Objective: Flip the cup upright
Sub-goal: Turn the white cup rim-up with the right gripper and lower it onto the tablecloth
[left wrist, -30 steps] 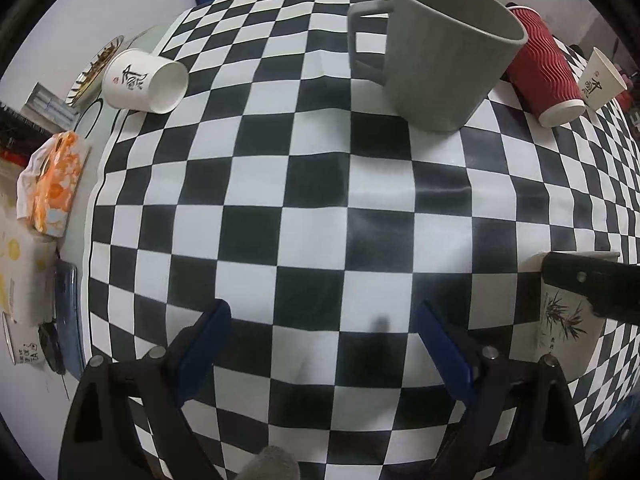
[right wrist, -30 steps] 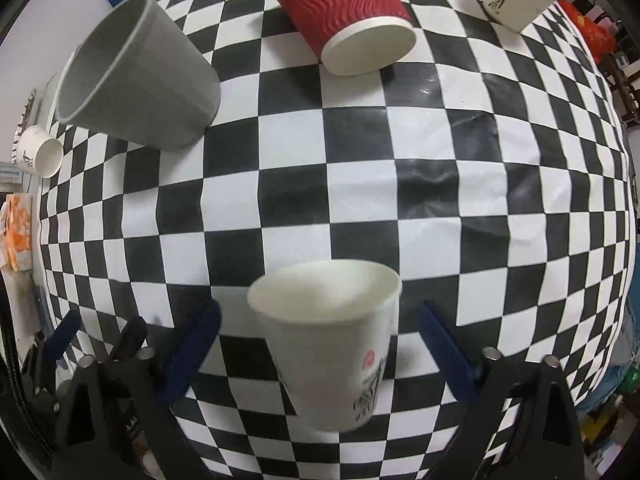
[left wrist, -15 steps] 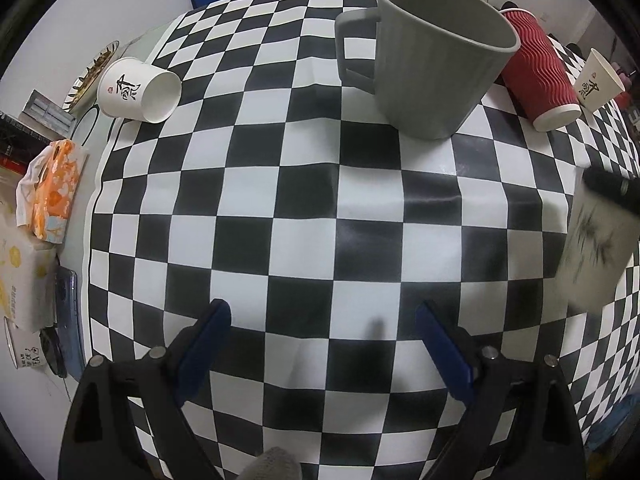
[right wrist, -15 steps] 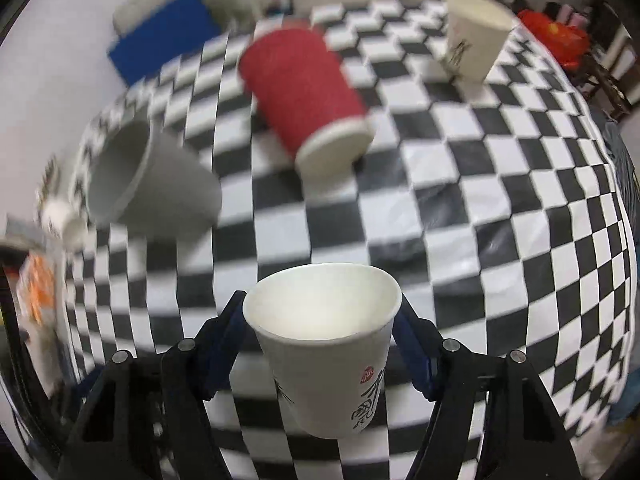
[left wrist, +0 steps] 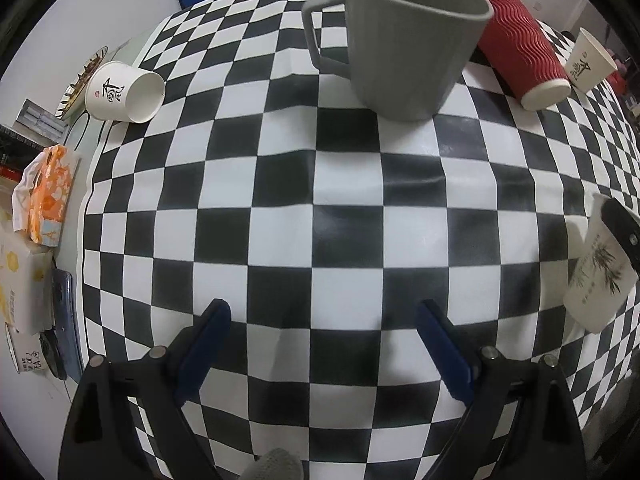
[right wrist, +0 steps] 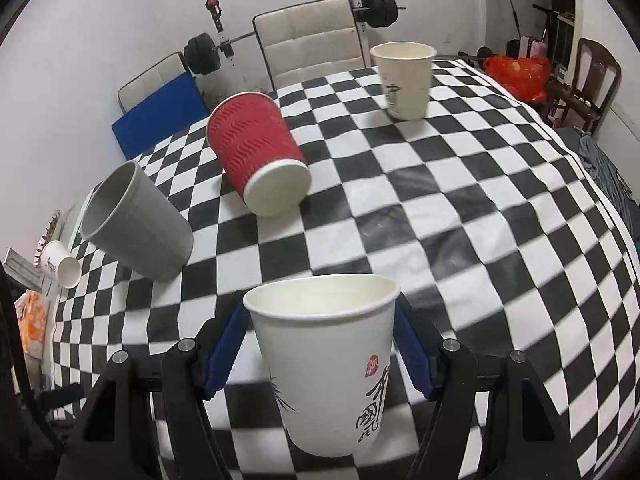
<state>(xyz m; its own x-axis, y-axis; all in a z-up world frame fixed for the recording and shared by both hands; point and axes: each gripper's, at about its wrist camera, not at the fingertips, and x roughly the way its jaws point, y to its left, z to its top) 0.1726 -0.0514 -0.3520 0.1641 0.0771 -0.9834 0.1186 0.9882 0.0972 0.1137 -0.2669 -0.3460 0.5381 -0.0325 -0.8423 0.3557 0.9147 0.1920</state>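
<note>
We see the ribbed grey ceramic mug [left wrist: 412, 36] standing upright, its inside hidden; the red corrugated paper cup [right wrist: 258, 158] lies sideways beside it. Our right gripper [right wrist: 322, 354] clamps the white printed paper cup [right wrist: 328, 364], mouth up and empty, above the checkered tablecloth [right wrist: 460, 200]. Our left gripper [left wrist: 322, 344] gapes wide, holding nothing.

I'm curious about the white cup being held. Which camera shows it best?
The right wrist view: the white paper cup fills the foreground, rim up, between the right gripper fingers. The left wrist view catches it only at its right edge, partly hidden.
</note>
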